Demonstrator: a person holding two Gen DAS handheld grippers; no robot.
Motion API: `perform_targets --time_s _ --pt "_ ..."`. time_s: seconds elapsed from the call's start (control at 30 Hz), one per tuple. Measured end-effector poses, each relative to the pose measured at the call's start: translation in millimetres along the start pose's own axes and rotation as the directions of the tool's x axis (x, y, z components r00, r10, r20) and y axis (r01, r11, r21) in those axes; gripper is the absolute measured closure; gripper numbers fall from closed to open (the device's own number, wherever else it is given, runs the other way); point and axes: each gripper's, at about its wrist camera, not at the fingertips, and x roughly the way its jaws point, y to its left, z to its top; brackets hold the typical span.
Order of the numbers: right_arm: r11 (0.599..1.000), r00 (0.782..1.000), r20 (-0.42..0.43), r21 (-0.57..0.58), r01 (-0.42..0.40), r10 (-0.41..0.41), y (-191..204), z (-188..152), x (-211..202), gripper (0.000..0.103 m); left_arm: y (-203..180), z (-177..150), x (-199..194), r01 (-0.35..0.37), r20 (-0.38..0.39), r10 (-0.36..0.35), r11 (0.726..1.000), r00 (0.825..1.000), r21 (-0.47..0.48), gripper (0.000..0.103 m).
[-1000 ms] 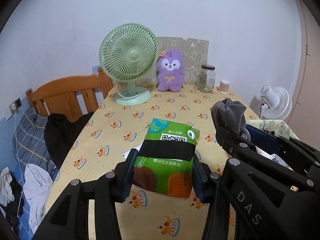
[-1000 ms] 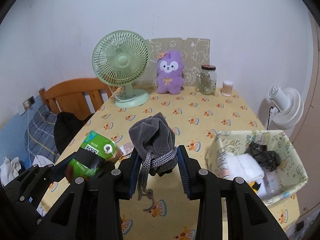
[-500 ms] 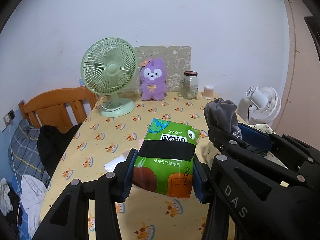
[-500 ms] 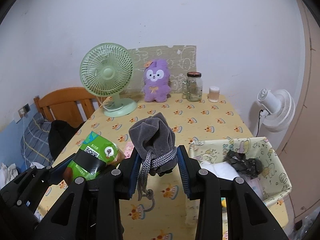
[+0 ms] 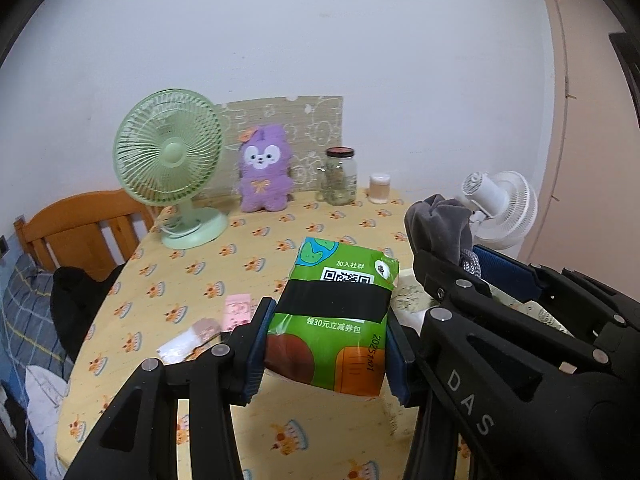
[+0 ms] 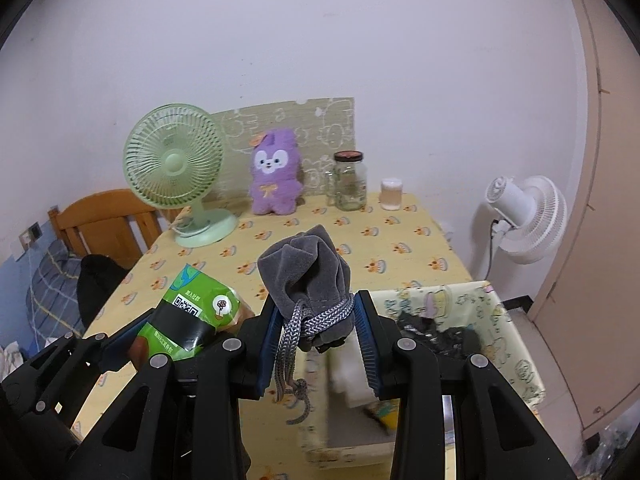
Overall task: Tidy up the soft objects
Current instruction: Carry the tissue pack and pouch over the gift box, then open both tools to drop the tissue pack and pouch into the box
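Gripping the green tissue pack (image 5: 334, 316) at its middle, the left claw (image 5: 326, 354) held it above the bench (image 5: 240, 252). The right claw (image 6: 318, 344) pinched the grey drawstring pouch (image 6: 306, 280) at its corded neck, beside the fabric basket (image 6: 516, 352). Both looked light, soft and squashy.

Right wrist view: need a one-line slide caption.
Right gripper clamps a grey drawstring pouch above the fabric storage bin, beside the left gripper's green tissue pack.
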Motion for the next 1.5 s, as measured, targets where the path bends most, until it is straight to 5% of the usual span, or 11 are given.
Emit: perform_targets --time_s 0.93,1.5 --pt "0.983 0.989 -0.034 0.106 0.147 -0.144 -89.3 -18.6 11.9 0.064 -80.4 1.6 39.4 0.154 -0.053 -0.149 0.982 0.987 0.113 0.050" --pt "0.976 0.985 -0.104 0.153 0.155 -0.140 -109.2 -34.0 28.5 0.063 -97.8 -7.9 58.9 0.182 -0.125 -0.163 0.970 0.979 0.164 0.020"
